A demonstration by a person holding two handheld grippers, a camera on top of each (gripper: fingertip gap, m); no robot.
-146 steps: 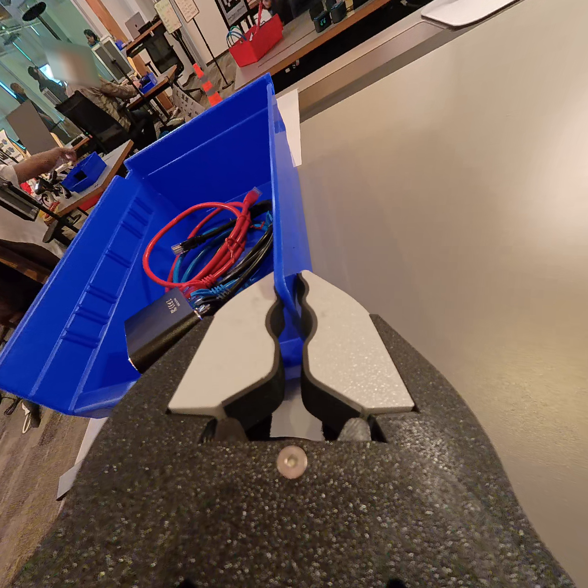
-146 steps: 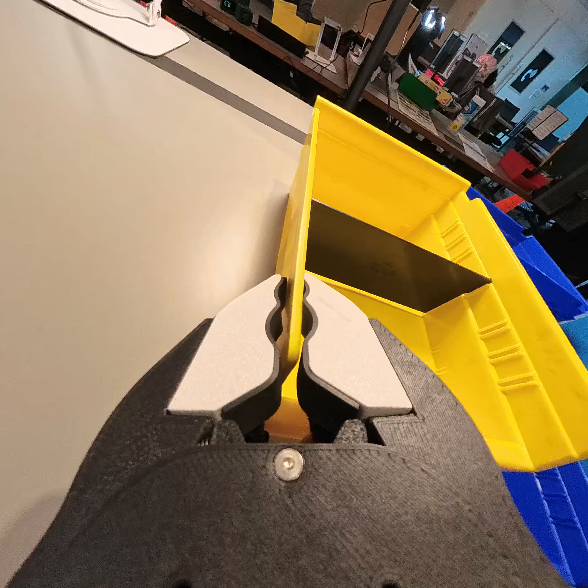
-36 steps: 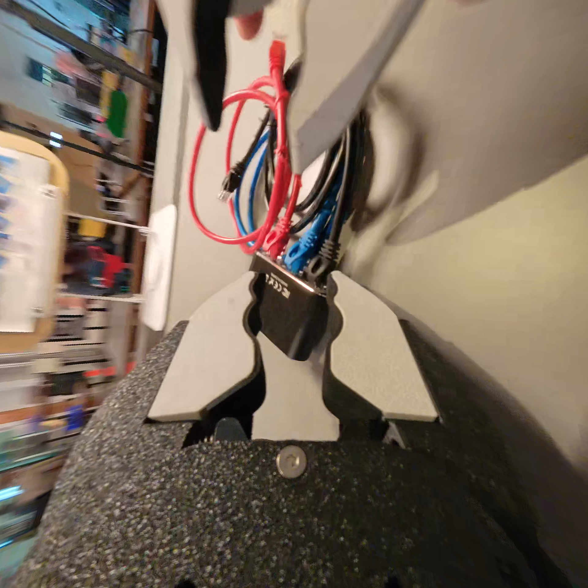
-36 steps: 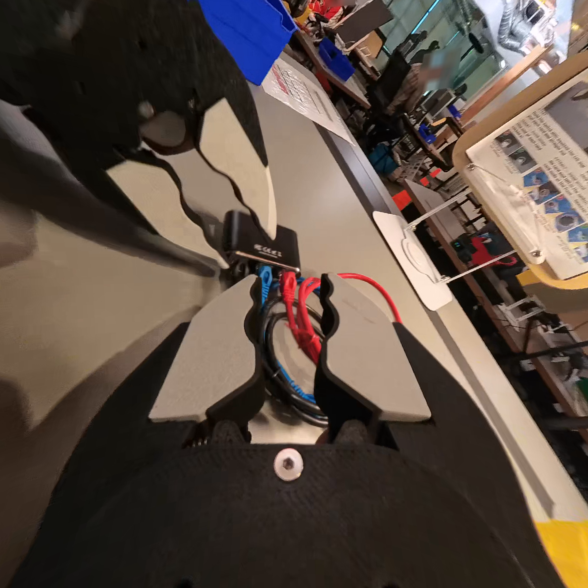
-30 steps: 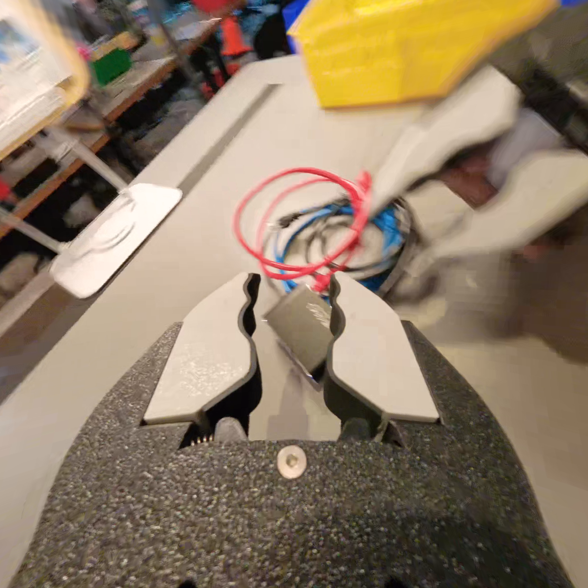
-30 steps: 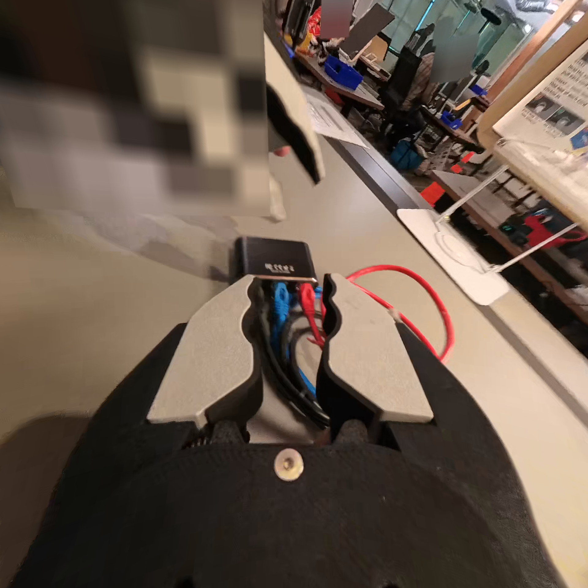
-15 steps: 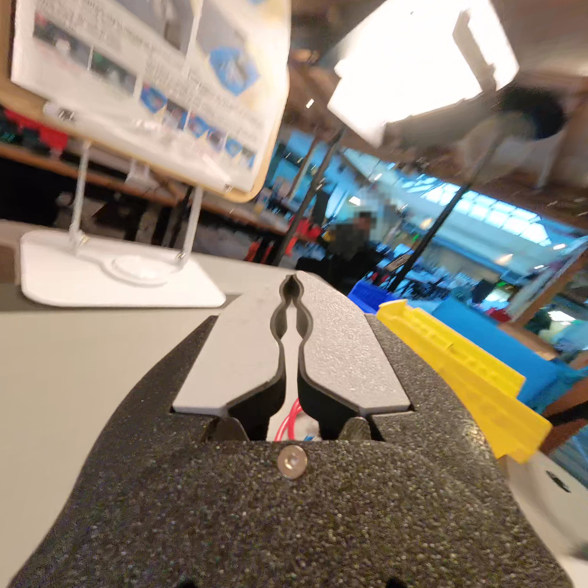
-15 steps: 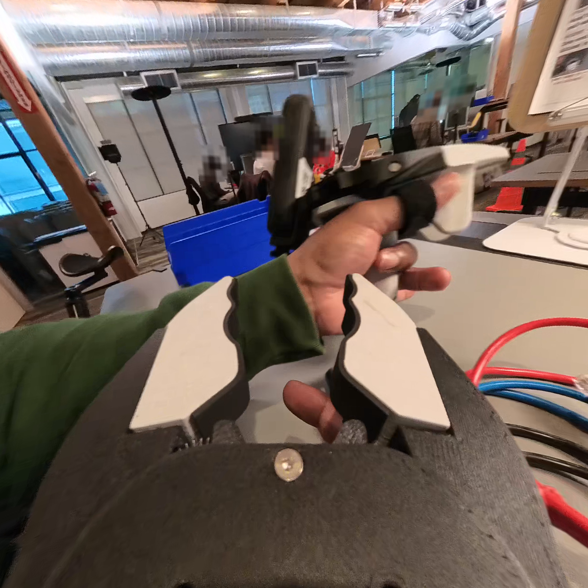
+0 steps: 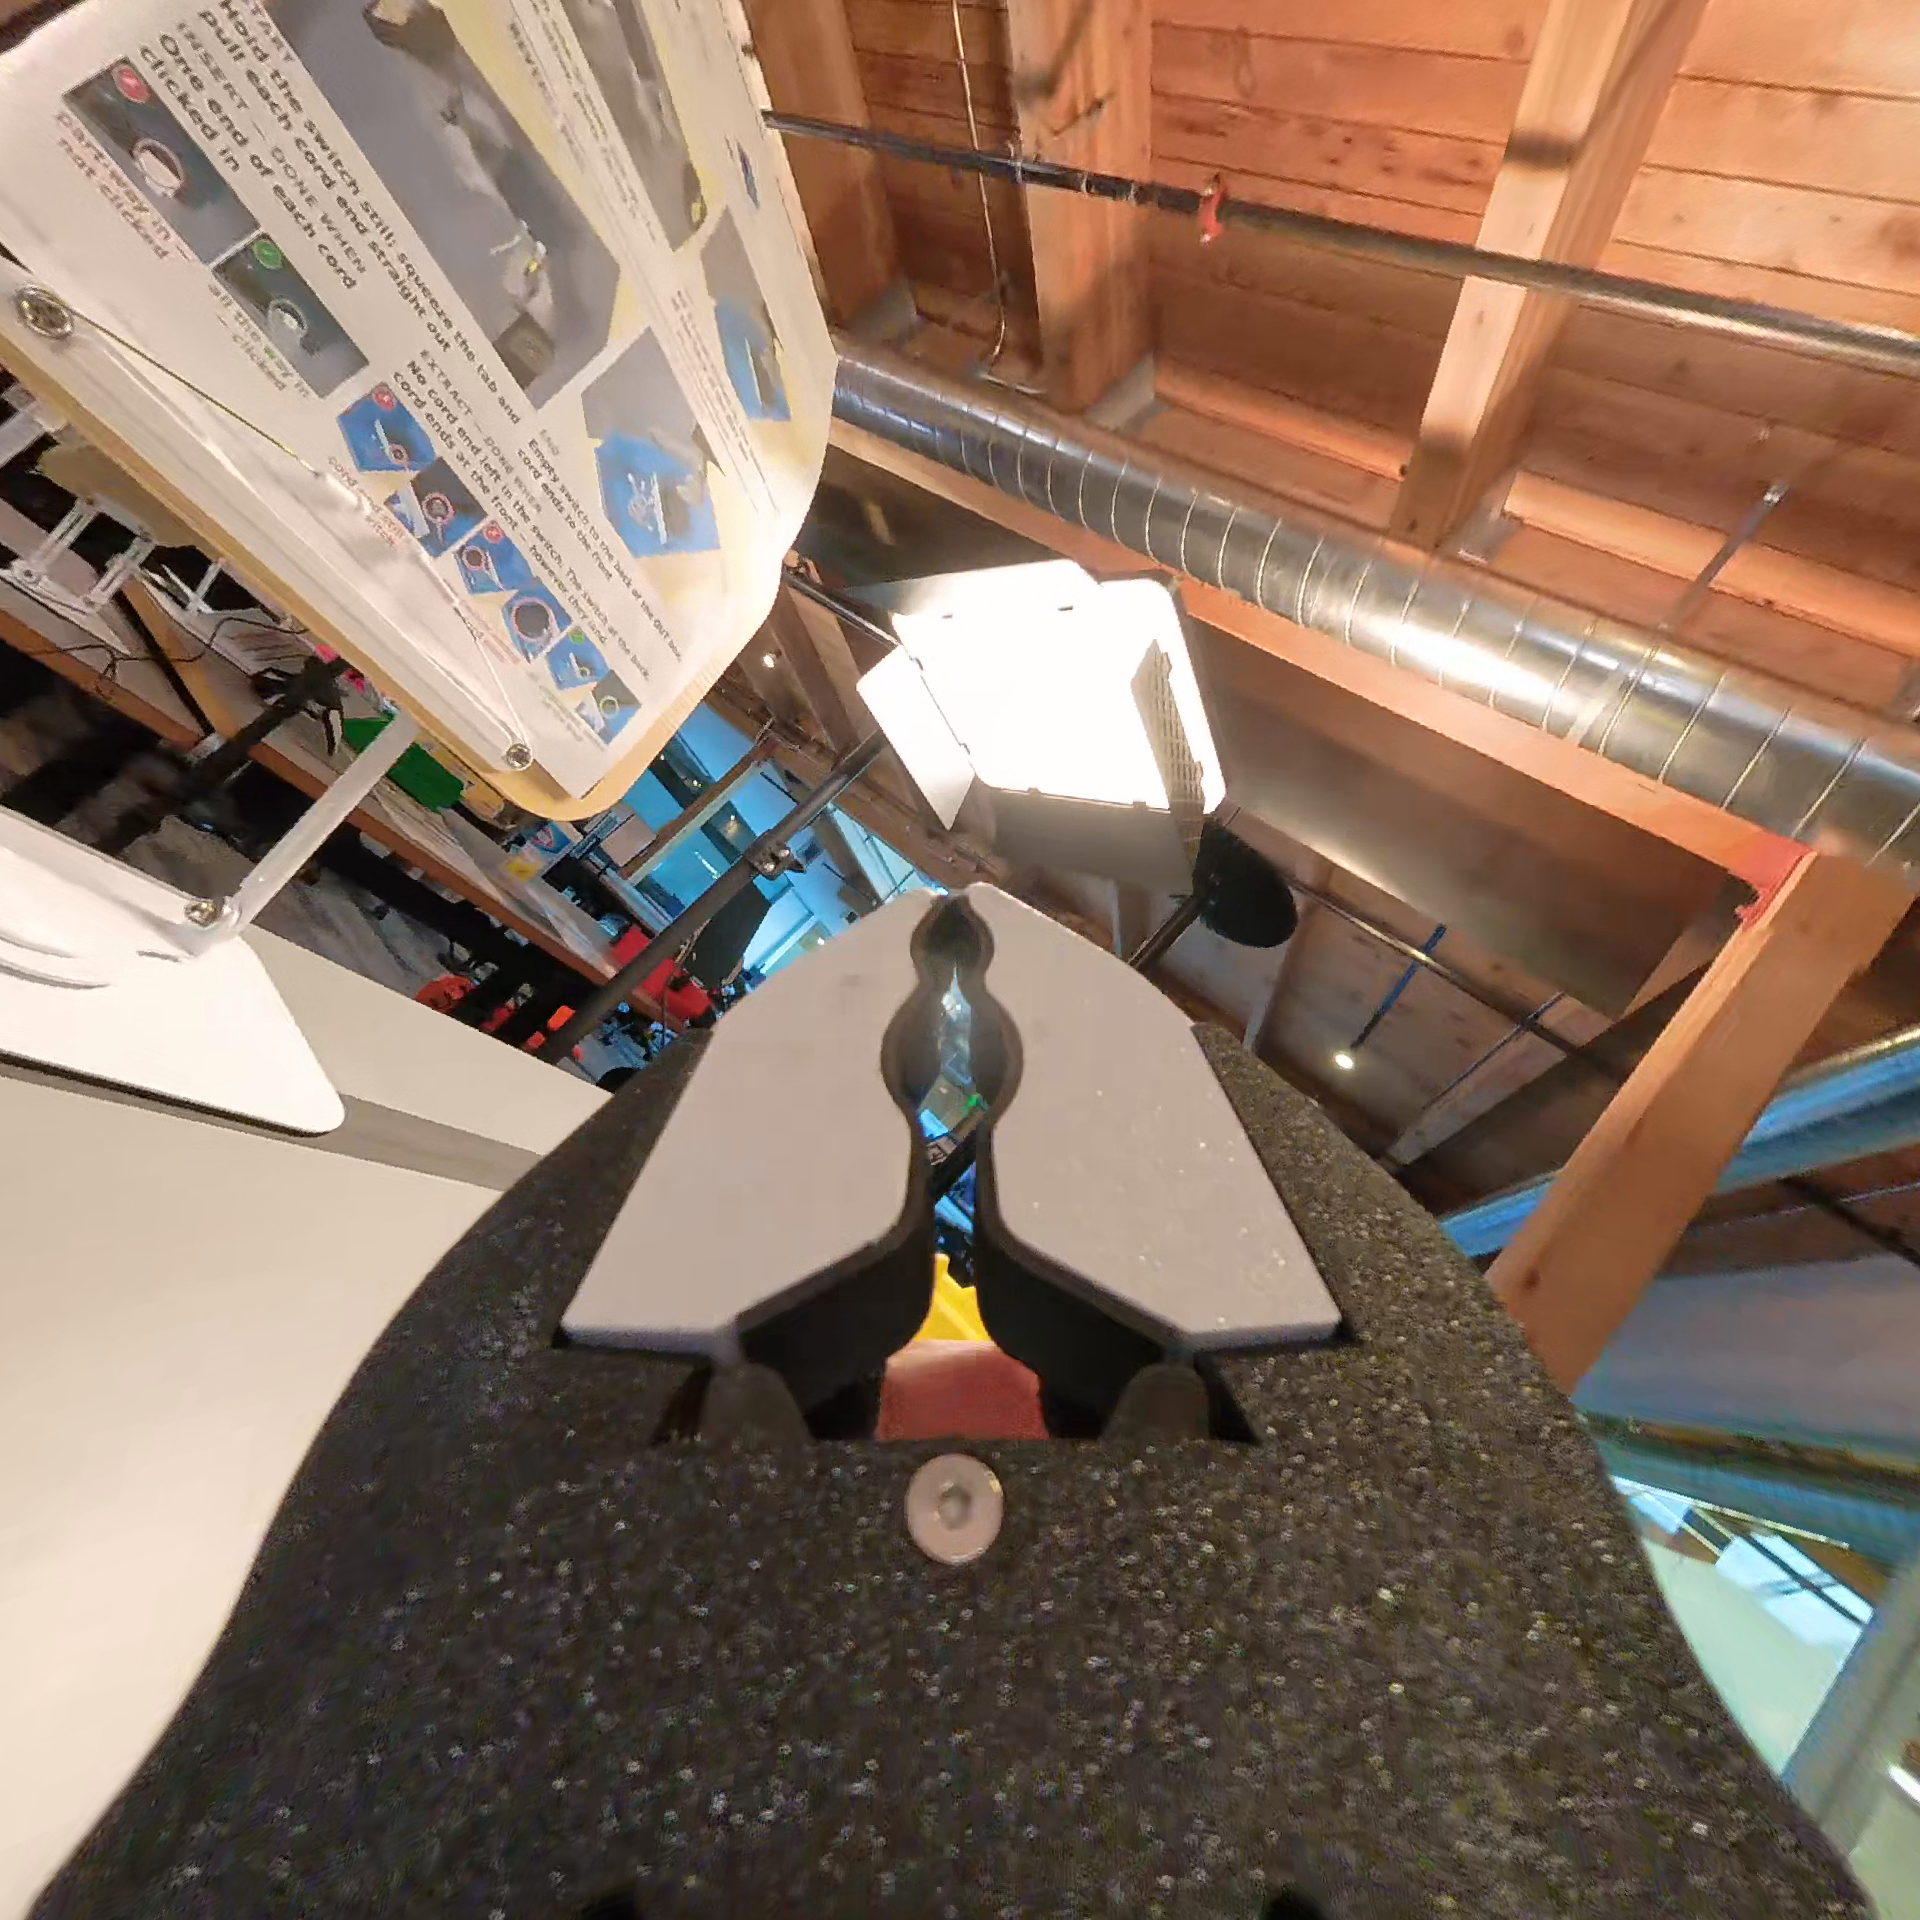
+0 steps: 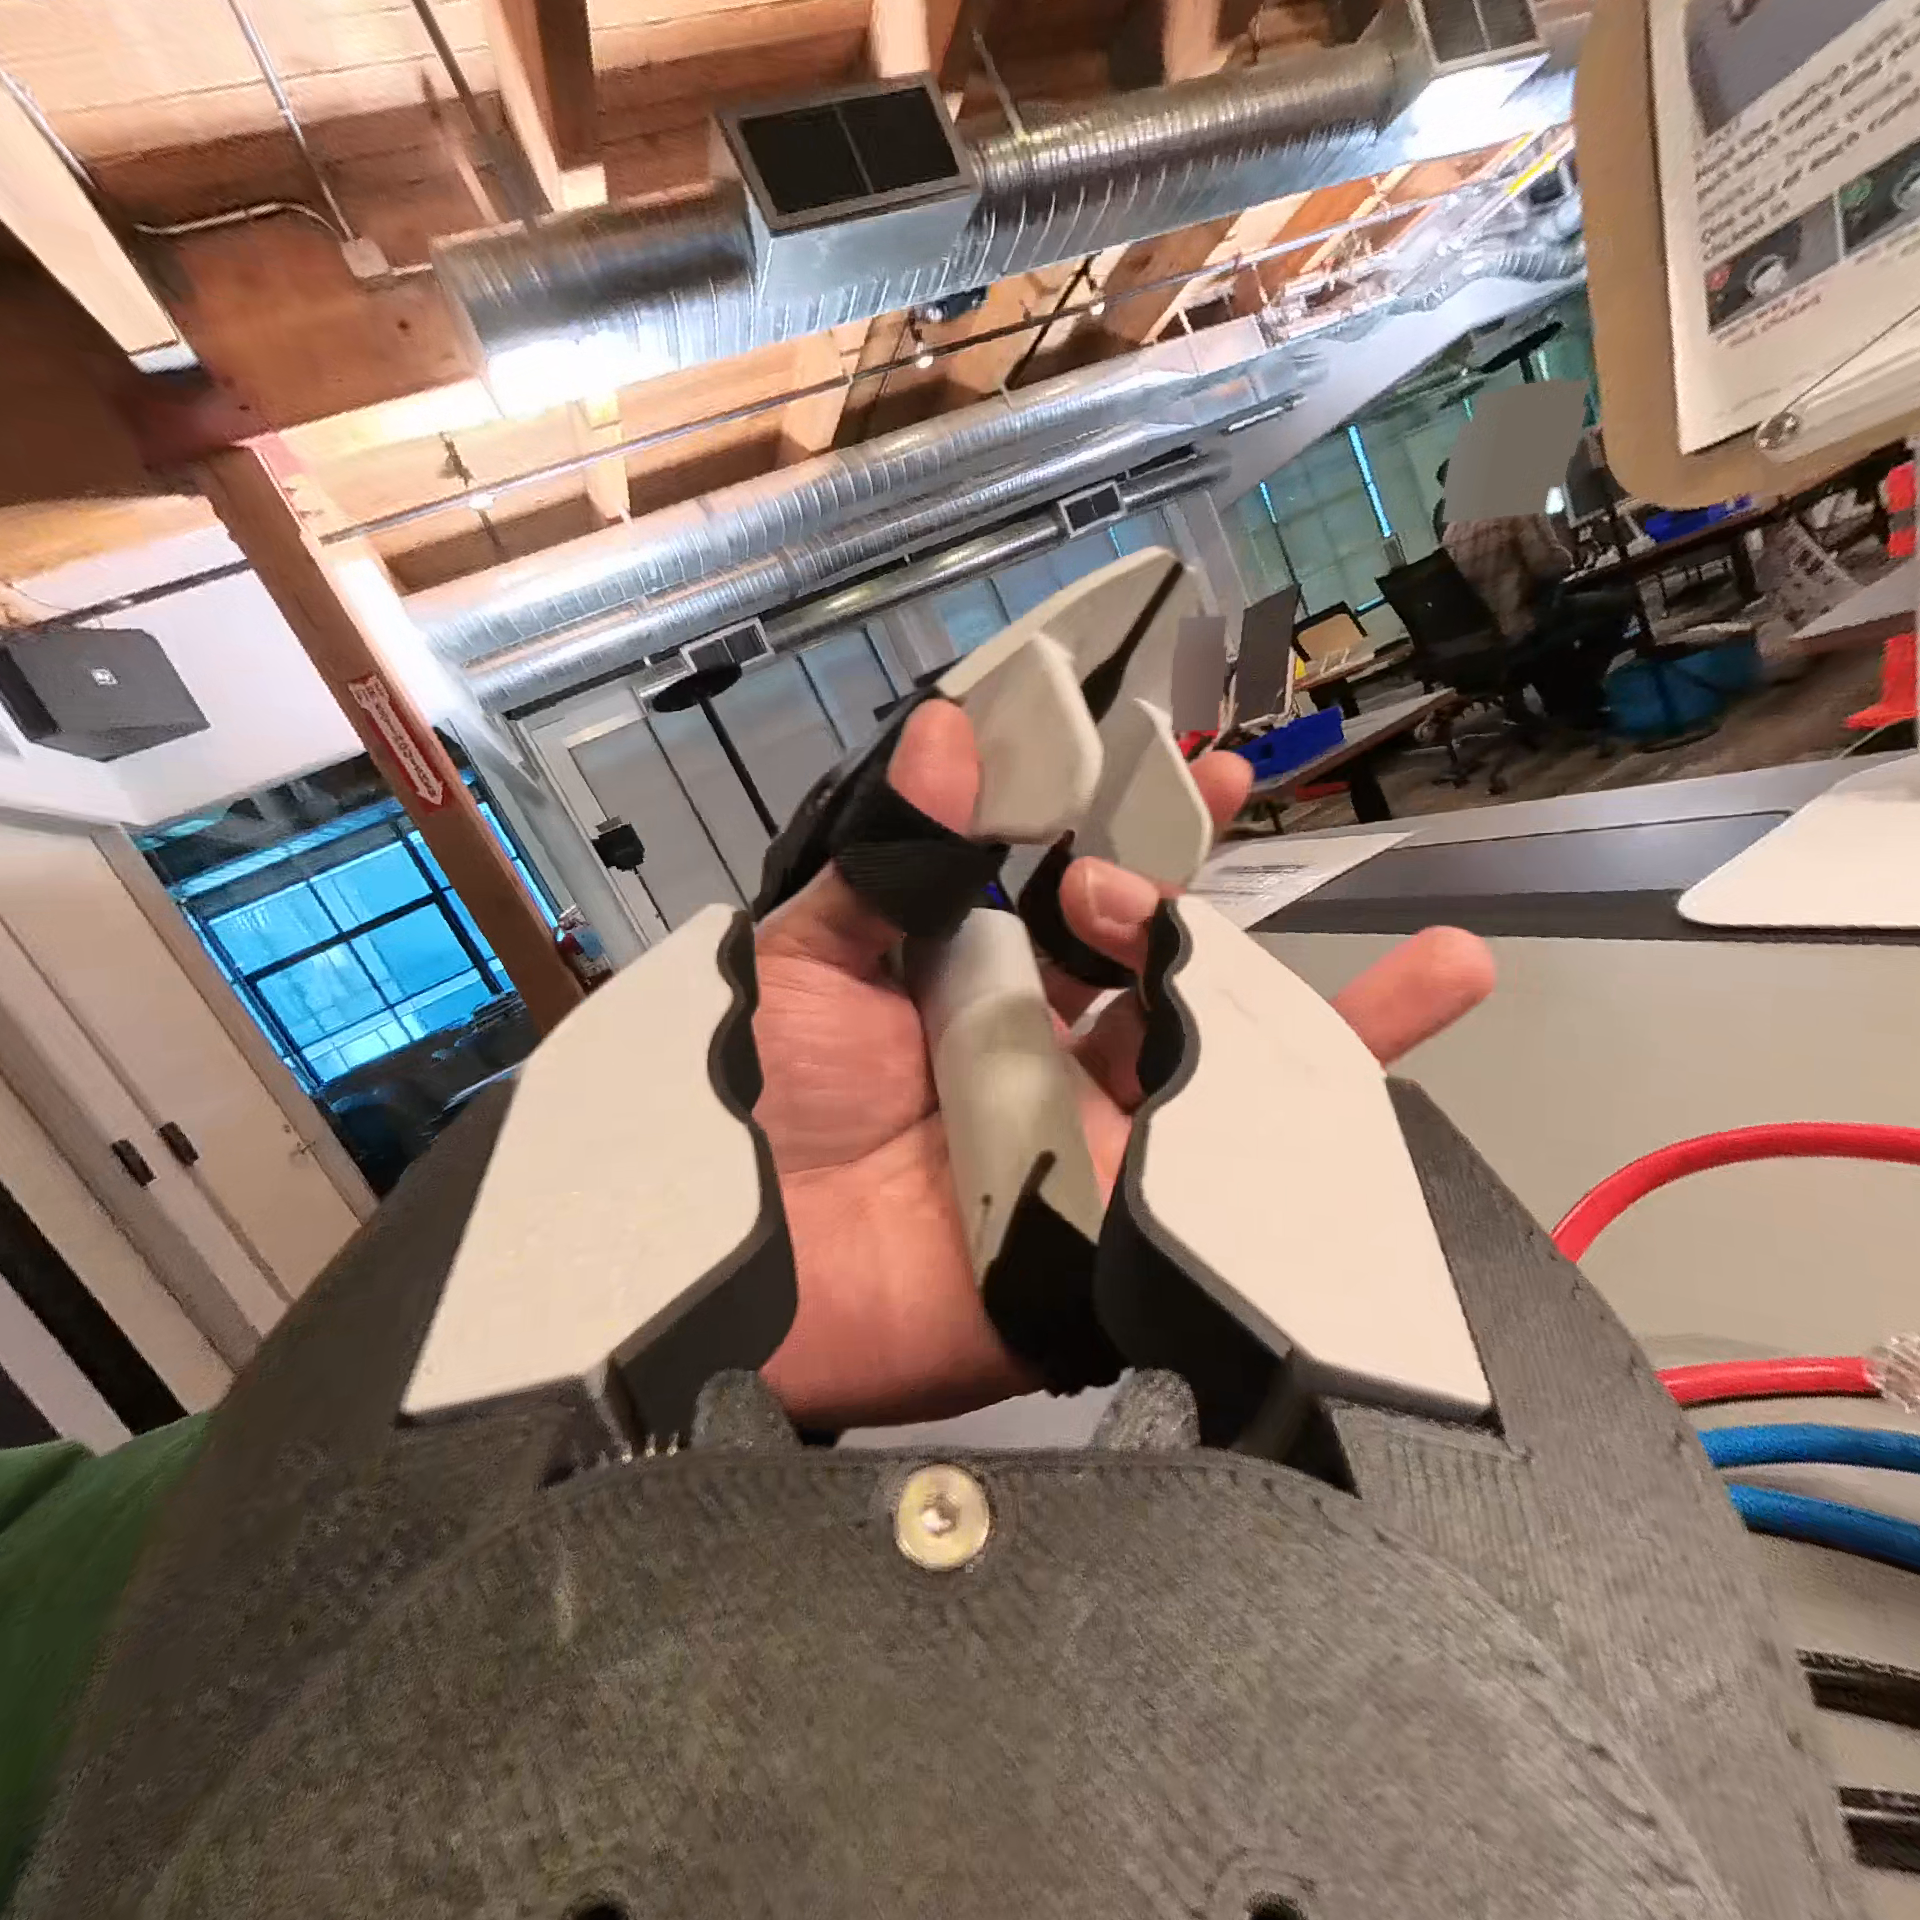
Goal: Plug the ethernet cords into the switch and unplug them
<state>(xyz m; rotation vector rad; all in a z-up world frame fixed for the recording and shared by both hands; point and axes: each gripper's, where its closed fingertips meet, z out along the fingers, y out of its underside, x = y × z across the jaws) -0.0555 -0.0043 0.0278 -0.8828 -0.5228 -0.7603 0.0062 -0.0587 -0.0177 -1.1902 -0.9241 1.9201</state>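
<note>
My left gripper [image 9: 951,906] is shut and empty; it points up at the ceiling, away from the table. My right gripper [image 10: 951,925] is open and empty, tilted up above the table. Between its fingers I see a person's hand [image 10: 862,1060] holding the left gripper's grey handle [image 10: 997,1091]. A red ethernet cord [image 10: 1756,1153] loops on the grey table at the right edge, with a clear plug [image 10: 1896,1374] at one end. Blue cords [image 10: 1808,1455] lie just below it. The switch is not in either view.
The grey table [image 9: 156,1351] carries a white stand base [image 9: 135,1018] holding an instruction board [image 9: 436,343], which also shows in the right wrist view [image 10: 1766,208]. A bit of yellow bin [image 9: 943,1317] shows between my left fingers. A bright light panel [image 9: 1039,696] stands beyond. One gripper's finger ends stand about 10 centimeters off the other's.
The left gripper let go of the switch, shut and swung up toward the ceiling. The right gripper rose away from the switch and cords, opened wider and now faces the left hand.
</note>
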